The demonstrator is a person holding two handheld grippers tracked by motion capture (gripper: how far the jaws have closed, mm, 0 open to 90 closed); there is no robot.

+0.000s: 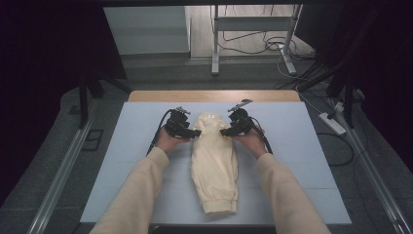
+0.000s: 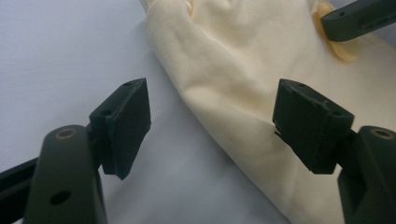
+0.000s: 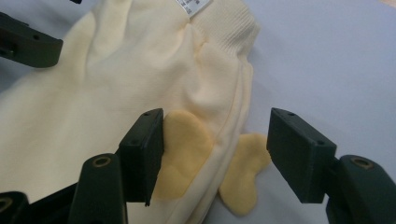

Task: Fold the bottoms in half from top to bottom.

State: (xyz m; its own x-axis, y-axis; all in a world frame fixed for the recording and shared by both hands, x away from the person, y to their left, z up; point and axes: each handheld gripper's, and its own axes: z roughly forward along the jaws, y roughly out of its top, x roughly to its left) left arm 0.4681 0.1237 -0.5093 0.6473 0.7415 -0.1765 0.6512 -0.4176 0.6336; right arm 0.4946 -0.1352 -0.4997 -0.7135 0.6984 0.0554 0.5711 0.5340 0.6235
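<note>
Claws are sitting spread at either side of the cream-yellow folded fleece garment (image 1: 214,161) lying mid-counter (image 1: 302,161), left claw (image 1: 195,132) and right claw (image 1: 225,132) flanking its far end ungripped, so the folding seems partly done.

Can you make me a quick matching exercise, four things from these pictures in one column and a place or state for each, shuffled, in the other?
Things:
1. left gripper
2. right gripper
3. cream garment
4. white neck label

Places or states:
A. lies folded lengthwise along the middle of the pale blue table cover
B. open over the garment's edge with the two yellow patches
C. sewn inside the ribbed collar
D. open astride the garment's plain edge

Pairs: 1-D, 2-B, 3-A, 4-C
</note>
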